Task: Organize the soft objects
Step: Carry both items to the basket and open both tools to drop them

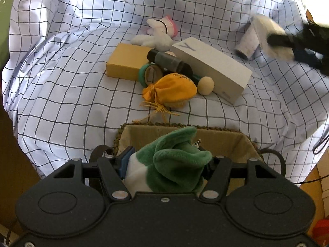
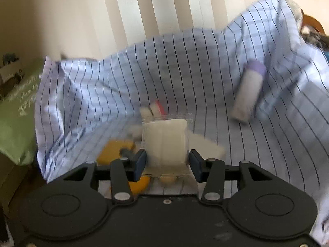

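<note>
**Drop the plush in the basket, bring the pad over next**

Your left claw (image 1: 164, 164) is clamped on the green-and-white plush toy (image 1: 172, 164), and it hangs right over the woven basket with the tan cloth lining (image 1: 230, 142) at the near edge of the black-checked white sheet (image 1: 61, 94). To finish this step well, I'd lower the plush until it sits inside the lining before you let the jaws spread; releasing from high up risks it catching on the braided rim and tipping out. Keep the claw tilted steeply down, as it is now, so the toy slides off the pads forward and into the basket rather than back toward you.

Your right claw (image 2: 167, 161) is narrow and gripping a flat cream-white pad sealed in a clear plastic bag (image 2: 165, 144). It is raised above the sheet, off to the right of the pile, pointing gently downward; the blur suggests it is travelling. Hold it clear until the left claw is out of the basket, so the two don't crowd the opening.

Left on the sheet, I judge these soft: the orange drawstring pouch (image 1: 172, 91) and the white plush glove with a pink cuff (image 1: 159, 35). The mustard-yellow box (image 1: 126, 60) and the long white box (image 1: 213, 66) stay put.
</note>
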Tool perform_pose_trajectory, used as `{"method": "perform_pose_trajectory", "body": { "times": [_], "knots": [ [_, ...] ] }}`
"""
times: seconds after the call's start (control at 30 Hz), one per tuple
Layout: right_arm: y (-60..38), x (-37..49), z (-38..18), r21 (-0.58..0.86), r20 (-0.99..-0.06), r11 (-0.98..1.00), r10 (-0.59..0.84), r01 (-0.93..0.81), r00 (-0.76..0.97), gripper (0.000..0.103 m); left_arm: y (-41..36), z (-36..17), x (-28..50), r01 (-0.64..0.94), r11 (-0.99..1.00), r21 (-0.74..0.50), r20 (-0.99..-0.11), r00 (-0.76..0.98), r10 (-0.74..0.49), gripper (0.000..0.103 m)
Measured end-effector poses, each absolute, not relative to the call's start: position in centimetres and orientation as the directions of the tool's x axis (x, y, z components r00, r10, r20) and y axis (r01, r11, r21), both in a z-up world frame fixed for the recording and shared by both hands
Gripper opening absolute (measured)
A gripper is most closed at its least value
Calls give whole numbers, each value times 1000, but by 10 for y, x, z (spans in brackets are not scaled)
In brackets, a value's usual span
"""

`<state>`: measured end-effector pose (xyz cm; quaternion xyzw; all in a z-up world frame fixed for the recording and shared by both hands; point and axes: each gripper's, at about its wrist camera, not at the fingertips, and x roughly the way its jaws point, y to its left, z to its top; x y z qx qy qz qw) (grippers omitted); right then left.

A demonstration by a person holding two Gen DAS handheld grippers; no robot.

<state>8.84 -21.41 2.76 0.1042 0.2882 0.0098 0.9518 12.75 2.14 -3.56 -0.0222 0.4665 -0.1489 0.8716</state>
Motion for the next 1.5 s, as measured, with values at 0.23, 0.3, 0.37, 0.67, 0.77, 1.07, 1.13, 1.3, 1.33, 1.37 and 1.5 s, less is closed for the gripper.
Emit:
{"method": "perform_pose_trajectory", "body": {
  "times": [0.23, 0.3, 0.37, 0.67, 0.77, 1.07, 1.13, 1.3, 1.33, 1.37, 1.5],
  "knots": [
    [-211, 52, 2, 187, -629, 980, 64, 72, 775, 46, 18, -38, 124, 242, 955, -170, -818, 505, -274, 60],
    [-211, 40, -4, 208, -652, 976, 90, 64, 753, 46, 17, -40, 123, 244, 955, -170, -823, 497, -274, 60],
    [-210, 33, -10, 217, -672, 975, 108, 56, 733, 46, 15, -41, 123, 246, 955, -168, -827, 492, -272, 60],
    [-205, 20, -19, 215, -705, 977, 149, 9, 693, 46, 11, -40, 120, 251, 956, -153, -835, 484, -261, 60],
    [-205, 17, -18, 213, -698, 977, 158, -8, 698, 47, 10, -40, 120, 249, 957, -146, -839, 481, -254, 61],
    [-209, 8, -12, 241, -659, 970, 191, -36, 727, 60, 8, -43, 120, 236, 962, -136, -852, 468, -235, 65],
    [-210, 8, -12, 246, -656, 969, 194, -36, 730, 60, 7, -42, 119, 238, 962, -132, -851, 470, -233, 66],
    [-214, 9, -14, 261, -655, 965, 190, -18, 732, 61, 5, -39, 118, 243, 961, -129, -845, 480, -235, 70],
    [-214, 9, -15, 262, -654, 965, 188, -14, 732, 61, 5, -39, 118, 242, 962, -130, -844, 481, -235, 70],
    [-214, 10, -15, 263, -654, 965, 186, -10, 733, 61, 5, -39, 118, 241, 962, -131, -844, 482, -236, 70],
    [-214, 13, -15, 264, -650, 965, 178, 0, 739, 61, 7, -37, 118, 235, 963, -131, -842, 486, -233, 70]
  ]
}}
